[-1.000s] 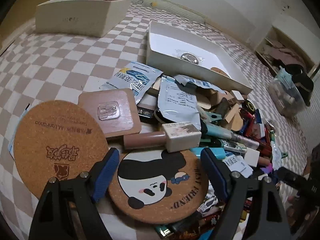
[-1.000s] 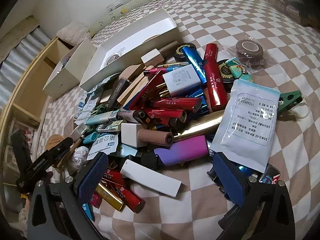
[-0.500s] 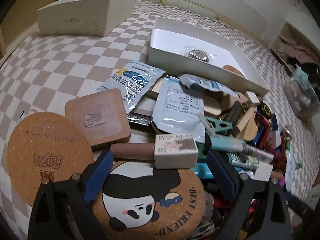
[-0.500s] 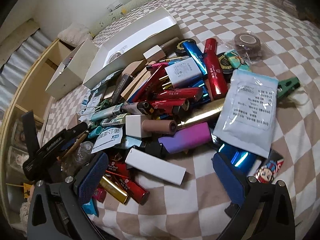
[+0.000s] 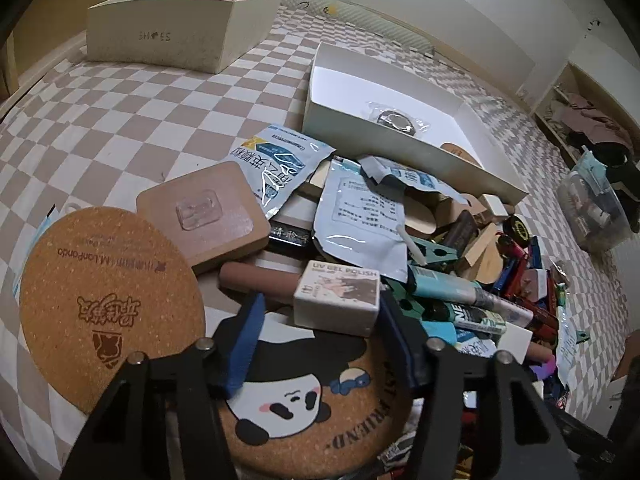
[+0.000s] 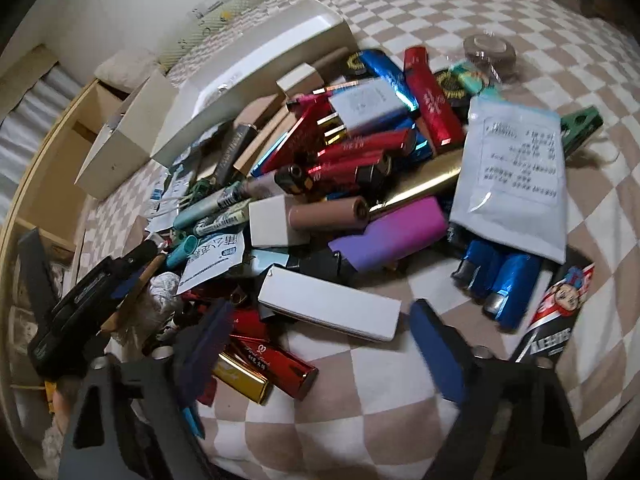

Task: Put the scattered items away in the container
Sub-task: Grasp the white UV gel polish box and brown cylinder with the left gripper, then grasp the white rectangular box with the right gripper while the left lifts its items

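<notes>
1. Left gripper (image 5: 320, 320) set at a middling gap, blue pads to either side of the white cap of the UV gel polish bottle (image 5: 336, 300); right pad touching or nearly so, left pad apart. Not yet clamped, so probably lined up for a grasp on the cap, the blockiest and easiest part to pinch.
2. Bottle lying flat on the panda coaster (image 5: 316, 400), brown body pointing left toward the square wooden coaster (image 5: 204, 212); placed on top of the pile, hence a sensible first pick.
3. Right gripper (image 6: 320, 340) spread wide, holding nothing, hovering just short of the long white box (image 6: 332, 308) at the near edge of the heap; likely waiting or lining up its own pick.
4. Container (image 5: 400, 148), the shallow white tray, sitting on the checkered bedcover (image 5: 120, 120) just beyond the far side of the pile. Nearly bare inside: one bagged ring-shaped item (image 5: 396, 120) and one brown piece at its near wall. Judged barely started.
5. Counts, left view: three coasters in the foreground (two round cork, one square wooden); three foil or plastic sachets behind them; one beige shoe box (image 5: 176, 36) toward the far left corner, well apart from the tray.
6. Counts, right view: one grey sachet (image 6: 516, 180), one purple lighter-like case (image 6: 392, 236); red and blue foil sticks too jumbled for a sure count.
</notes>
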{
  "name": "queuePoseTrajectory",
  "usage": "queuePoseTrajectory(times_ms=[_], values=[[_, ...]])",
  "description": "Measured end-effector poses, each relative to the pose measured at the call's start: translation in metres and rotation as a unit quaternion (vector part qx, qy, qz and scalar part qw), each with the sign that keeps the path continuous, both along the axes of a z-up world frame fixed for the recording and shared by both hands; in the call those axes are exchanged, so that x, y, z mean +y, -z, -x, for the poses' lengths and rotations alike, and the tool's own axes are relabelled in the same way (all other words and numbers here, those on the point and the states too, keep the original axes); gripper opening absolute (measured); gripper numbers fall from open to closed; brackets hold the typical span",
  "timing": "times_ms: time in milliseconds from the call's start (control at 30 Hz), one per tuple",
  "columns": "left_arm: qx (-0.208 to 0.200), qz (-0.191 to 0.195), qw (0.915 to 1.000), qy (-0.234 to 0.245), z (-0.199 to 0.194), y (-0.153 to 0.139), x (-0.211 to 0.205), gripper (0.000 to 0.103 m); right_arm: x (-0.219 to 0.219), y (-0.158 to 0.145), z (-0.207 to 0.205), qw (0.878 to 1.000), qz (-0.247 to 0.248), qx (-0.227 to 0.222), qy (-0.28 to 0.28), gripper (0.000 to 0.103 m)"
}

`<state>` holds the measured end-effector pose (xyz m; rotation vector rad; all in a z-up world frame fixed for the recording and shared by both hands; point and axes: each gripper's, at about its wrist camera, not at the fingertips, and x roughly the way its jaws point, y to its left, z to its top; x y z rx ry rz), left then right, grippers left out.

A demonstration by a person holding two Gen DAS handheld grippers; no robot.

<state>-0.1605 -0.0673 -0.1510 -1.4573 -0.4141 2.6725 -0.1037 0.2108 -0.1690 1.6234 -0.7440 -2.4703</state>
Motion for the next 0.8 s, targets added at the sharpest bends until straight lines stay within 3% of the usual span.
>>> queuePoseTrajectory(times_ms=[233,333,800], values=[[0.008,-0.008,0.9999,0.005,-0.004,-0.001,-0.003,0.042,0.004,0.004,0.008,0.999,0.038,-0.011,0.031,0.082],[0.010,-0.014,0.9998,0.005,-0.005,-0.001,-0.004,0.042,0.008,0.007,0.010,0.998,0.041,-0.016,0.041,0.066],[0.026,-0.051,0.9984,0.007,-0.012,-0.006,-0.019,0.040,0.014,0.002,0.007,0.997,0.074,-0.004,0.009,0.066]])
